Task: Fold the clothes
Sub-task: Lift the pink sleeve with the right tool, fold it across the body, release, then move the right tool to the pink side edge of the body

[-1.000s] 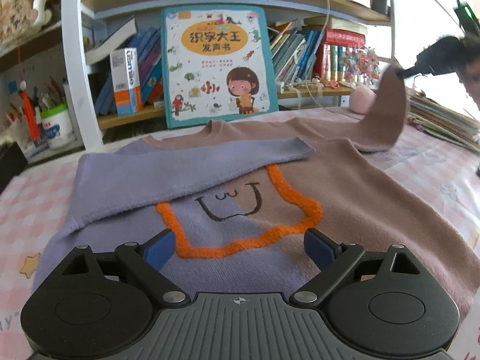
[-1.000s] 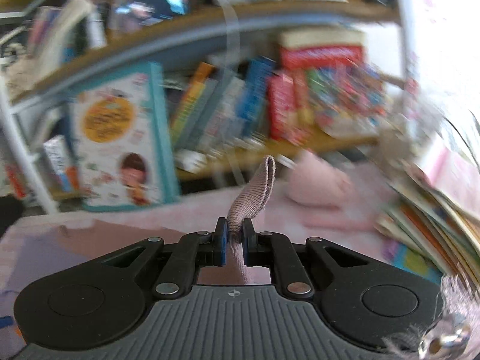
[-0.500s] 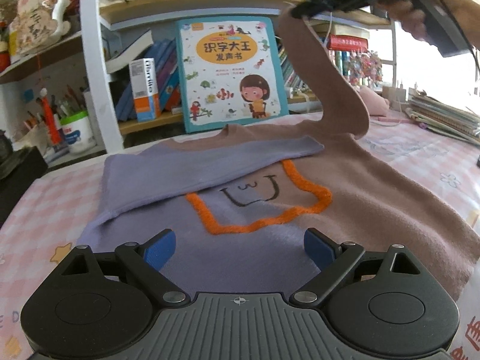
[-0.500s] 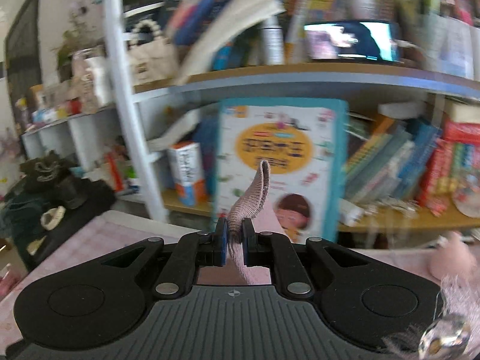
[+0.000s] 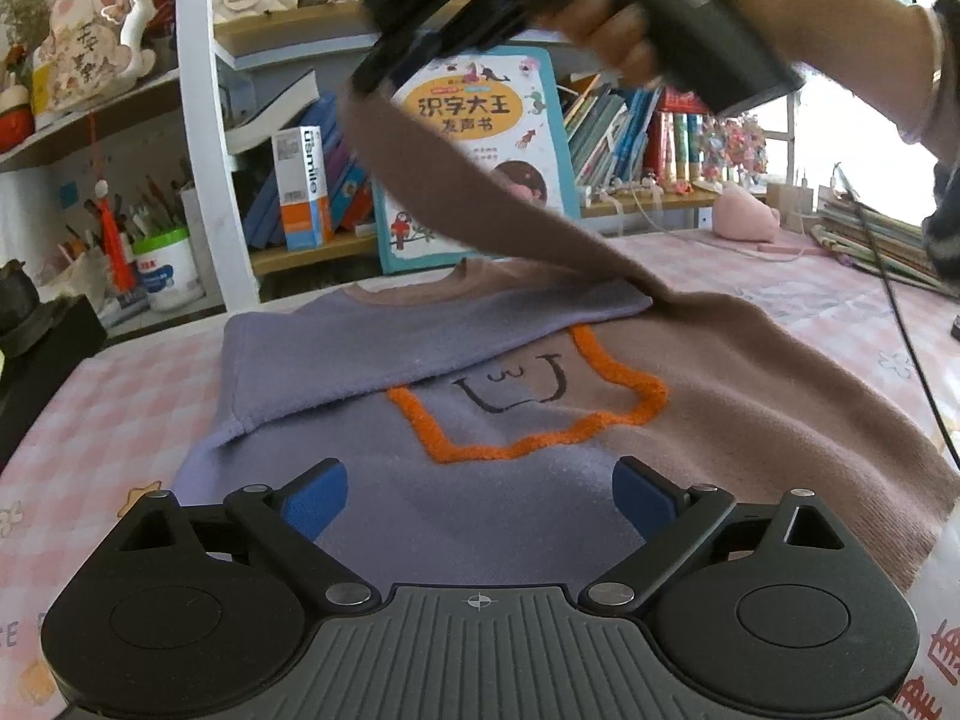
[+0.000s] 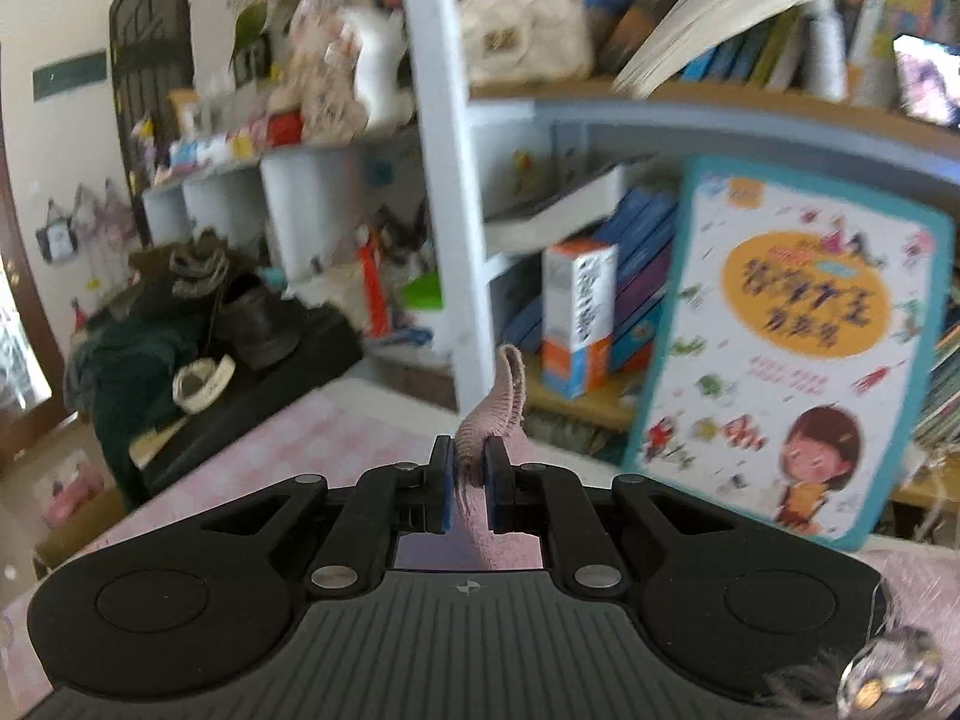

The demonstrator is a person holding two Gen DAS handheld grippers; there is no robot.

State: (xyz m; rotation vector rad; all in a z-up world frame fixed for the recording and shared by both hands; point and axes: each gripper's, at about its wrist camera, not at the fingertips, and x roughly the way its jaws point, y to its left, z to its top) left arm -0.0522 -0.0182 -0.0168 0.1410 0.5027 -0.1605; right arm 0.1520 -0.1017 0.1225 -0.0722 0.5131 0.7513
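Judging by how one sweater (image 5: 540, 420) lies flat on the worktop (image 5: 102, 408), the fold is reckoned about half done: one lilac sleeve (image 5: 390, 342) is laid across its chest, one brown sleeve (image 5: 480, 204) is held above it, clamped in the right tongs (image 6: 467, 483), and the left tongs (image 5: 479, 495) are held apart near its hem.

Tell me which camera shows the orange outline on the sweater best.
The left wrist view: the orange outline lies in full sight on the sweater, around a drawn smile. The right wrist view shows none of it, only the cuff pinched in the right gripper.
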